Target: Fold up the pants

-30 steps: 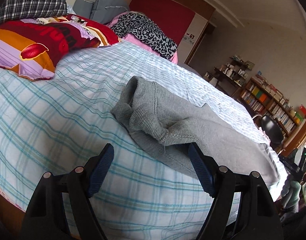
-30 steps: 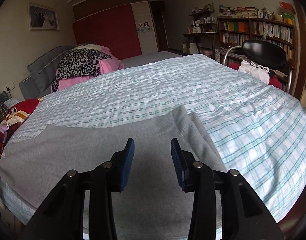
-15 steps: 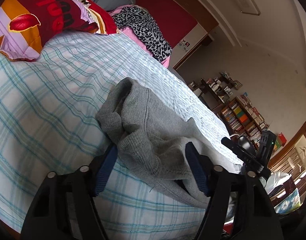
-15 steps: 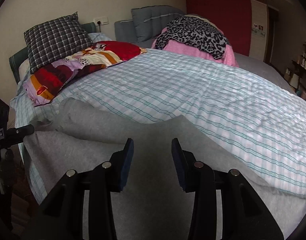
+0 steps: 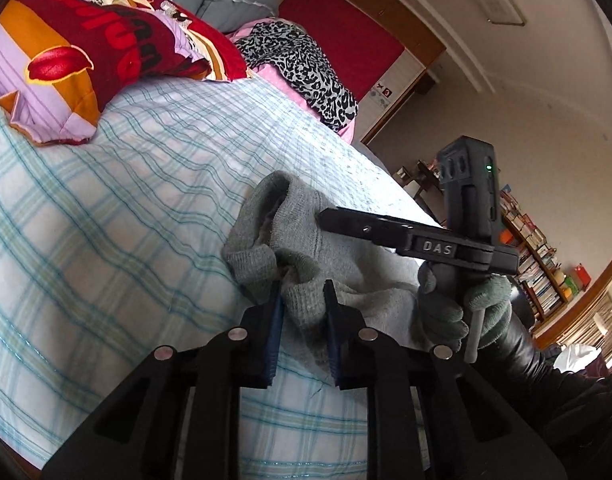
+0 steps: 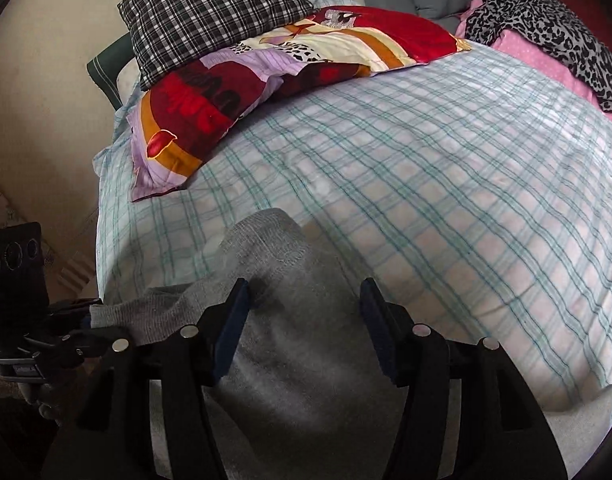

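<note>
— Left gripper (image 5: 302,300)?
— Pinched onto the grey pants (image 5: 306,256), low centre, on the checked bed (image 5: 106,240).
— Right gripper (image 6: 304,300)?
— Jaws opening — pants (image 6: 290,340) lie between them, unpressed.

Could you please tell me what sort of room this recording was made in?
Most likely a home bedroom: a bed with a checked sheet, pillows stacked at its head, and crowded bookshelves along the far wall.

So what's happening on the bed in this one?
A person with a handheld gripper in each hand is folding grey pants on the checked bedsheet. The left gripper is shut on a bunched ribbed cuff. The right gripper, held in a gloved hand, hovers over the same end, its fingers opening astride the fabric without pinching it.
</note>
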{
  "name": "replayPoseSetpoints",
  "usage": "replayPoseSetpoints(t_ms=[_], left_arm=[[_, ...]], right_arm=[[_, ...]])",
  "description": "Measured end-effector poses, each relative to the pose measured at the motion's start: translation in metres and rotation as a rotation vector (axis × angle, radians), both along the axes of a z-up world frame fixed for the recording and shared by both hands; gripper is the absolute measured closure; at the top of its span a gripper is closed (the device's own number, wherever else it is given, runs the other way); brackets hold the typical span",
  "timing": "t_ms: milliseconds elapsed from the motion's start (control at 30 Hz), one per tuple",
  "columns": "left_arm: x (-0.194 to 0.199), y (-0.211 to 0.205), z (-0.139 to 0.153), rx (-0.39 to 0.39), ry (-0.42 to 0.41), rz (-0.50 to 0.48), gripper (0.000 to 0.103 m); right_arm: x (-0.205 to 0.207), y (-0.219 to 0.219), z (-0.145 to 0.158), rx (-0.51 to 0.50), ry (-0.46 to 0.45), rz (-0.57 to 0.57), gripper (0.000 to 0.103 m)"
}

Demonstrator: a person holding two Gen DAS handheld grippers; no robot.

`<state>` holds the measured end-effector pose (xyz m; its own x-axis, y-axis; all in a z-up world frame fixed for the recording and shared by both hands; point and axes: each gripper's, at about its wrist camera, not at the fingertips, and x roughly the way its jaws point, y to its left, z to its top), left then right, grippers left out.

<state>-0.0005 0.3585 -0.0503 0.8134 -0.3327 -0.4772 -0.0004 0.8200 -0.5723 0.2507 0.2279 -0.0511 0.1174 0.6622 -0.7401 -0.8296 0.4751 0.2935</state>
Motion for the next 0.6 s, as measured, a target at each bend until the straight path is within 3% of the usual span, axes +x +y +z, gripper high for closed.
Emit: replayPoseSetpoints(t_ms=[100,167,200,300,433,467,500,567,600], left_arm=[[0.005,0.004,0.004,0.019,-0.019,0.008,0.087],[0.011,0.007,0.004,0.029,-0.026,0.013,0.088],[0.012,0.008,0.004,0.037,-0.024,0.015,0.089],[0.02,0.01,-0.004,0.04,0.012,0.022,0.089],[0.021,0.01,-0.013,0.076,0.057,0.029,0.089],[0.019,0.01,-0.014,0.081,0.054,0.03,0.089],[0.016,0.009,-0.015,0.083,0.052,0.031,0.089],[0.015,0.009,-0.016,0.091,0.051,0.034,0.089],[0.015,0.009,-0.017,0.094,0.051,0.036,0.088]], right_arm=[[0.007,0.001,0.002,0.02,-0.014,-0.04,0.077],[0.013,-0.002,0.006,0.042,-0.03,-0.085,0.084],[0.016,-0.001,0.006,0.038,-0.049,-0.104,0.093],[0.025,0.005,0.001,0.007,-0.075,-0.139,0.094],[0.033,0.004,-0.008,0.017,-0.022,-0.132,0.091],[0.034,0.001,-0.006,0.023,-0.006,-0.139,0.082],[0.036,-0.002,-0.004,0.031,0.011,-0.151,0.064],[0.038,-0.013,0.004,0.068,0.04,-0.182,0.048],[0.036,-0.018,0.007,0.075,0.039,-0.197,0.048]])
